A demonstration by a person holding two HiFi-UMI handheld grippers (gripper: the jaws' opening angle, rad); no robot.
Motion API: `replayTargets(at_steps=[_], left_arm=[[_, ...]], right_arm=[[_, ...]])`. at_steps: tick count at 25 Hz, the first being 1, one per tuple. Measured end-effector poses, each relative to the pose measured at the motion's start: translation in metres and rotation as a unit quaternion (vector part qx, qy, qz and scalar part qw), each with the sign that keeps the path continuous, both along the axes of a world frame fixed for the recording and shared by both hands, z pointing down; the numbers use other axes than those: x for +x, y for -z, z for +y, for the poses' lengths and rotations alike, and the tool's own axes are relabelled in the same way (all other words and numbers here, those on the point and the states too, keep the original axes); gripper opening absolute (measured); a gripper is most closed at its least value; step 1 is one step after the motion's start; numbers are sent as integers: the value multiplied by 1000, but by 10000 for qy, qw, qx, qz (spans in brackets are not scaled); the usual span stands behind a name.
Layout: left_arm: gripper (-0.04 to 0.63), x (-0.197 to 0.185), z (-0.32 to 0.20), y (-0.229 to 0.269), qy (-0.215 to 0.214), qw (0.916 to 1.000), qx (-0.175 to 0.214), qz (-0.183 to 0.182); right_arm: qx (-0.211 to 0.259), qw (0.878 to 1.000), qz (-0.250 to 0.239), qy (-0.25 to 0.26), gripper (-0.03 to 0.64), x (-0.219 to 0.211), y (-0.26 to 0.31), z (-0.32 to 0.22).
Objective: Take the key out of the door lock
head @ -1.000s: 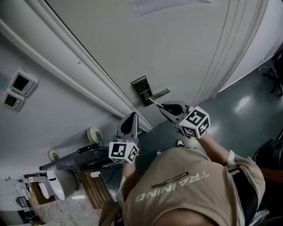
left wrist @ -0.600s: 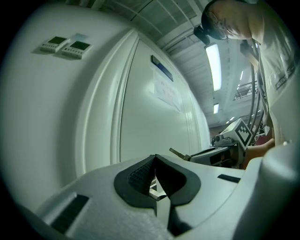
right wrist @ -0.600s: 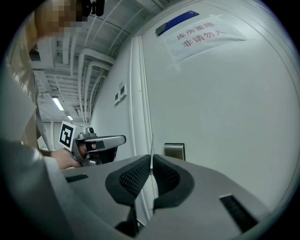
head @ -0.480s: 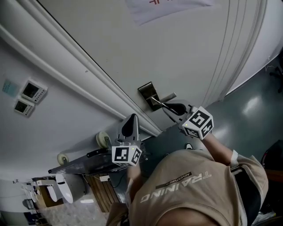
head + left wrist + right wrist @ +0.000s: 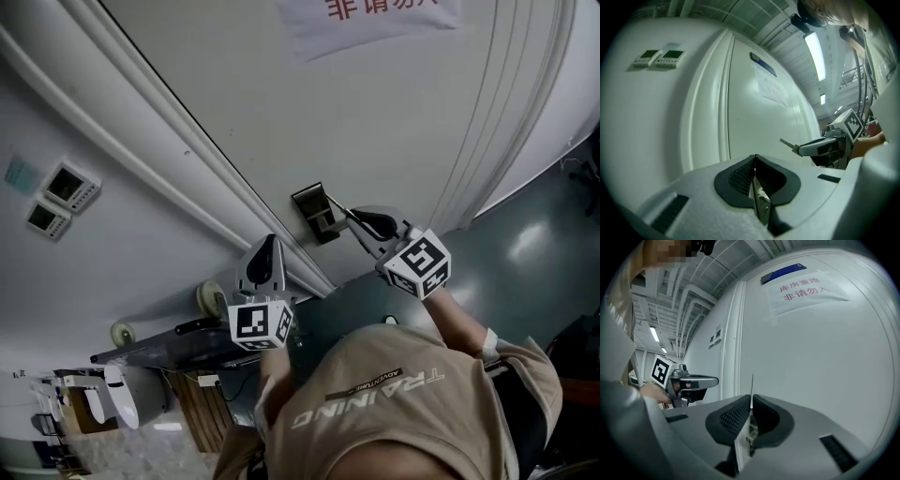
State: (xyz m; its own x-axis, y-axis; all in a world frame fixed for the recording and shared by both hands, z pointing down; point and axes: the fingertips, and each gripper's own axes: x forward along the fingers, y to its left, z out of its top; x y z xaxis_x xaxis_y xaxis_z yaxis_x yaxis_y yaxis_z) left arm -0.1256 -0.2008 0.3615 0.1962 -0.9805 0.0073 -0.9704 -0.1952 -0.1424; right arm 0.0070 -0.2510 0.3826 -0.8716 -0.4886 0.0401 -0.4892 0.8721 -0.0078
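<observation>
Jaws of my right gripper (image 5: 751,398) are pinching the thin silver metal key (image 5: 751,383) by its head, and the blade is sticking straight out along them toward the white panelled door (image 5: 394,122). The key's long axis is running from my claw up and left to the dark rectangular lock plate (image 5: 314,211), tip at the plate (in the keyhole or just clear, I cannot tell). I am judging the pull as straight back along that line. My left gripper (image 5: 267,248) is hanging closed and empty, farther off.
</observation>
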Motion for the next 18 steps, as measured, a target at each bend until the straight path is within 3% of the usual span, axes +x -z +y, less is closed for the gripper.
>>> replayTargets(at_steps=[7,18], left_arm=[[9,-29,3,8,656,9978,78,95],[9,-35,8,-16,714,9967,-181,326]], right_arm=[[189,9990,-219,-334,28,12,16,-14],[113,9998,1,-191,28,5,-4,-8]])
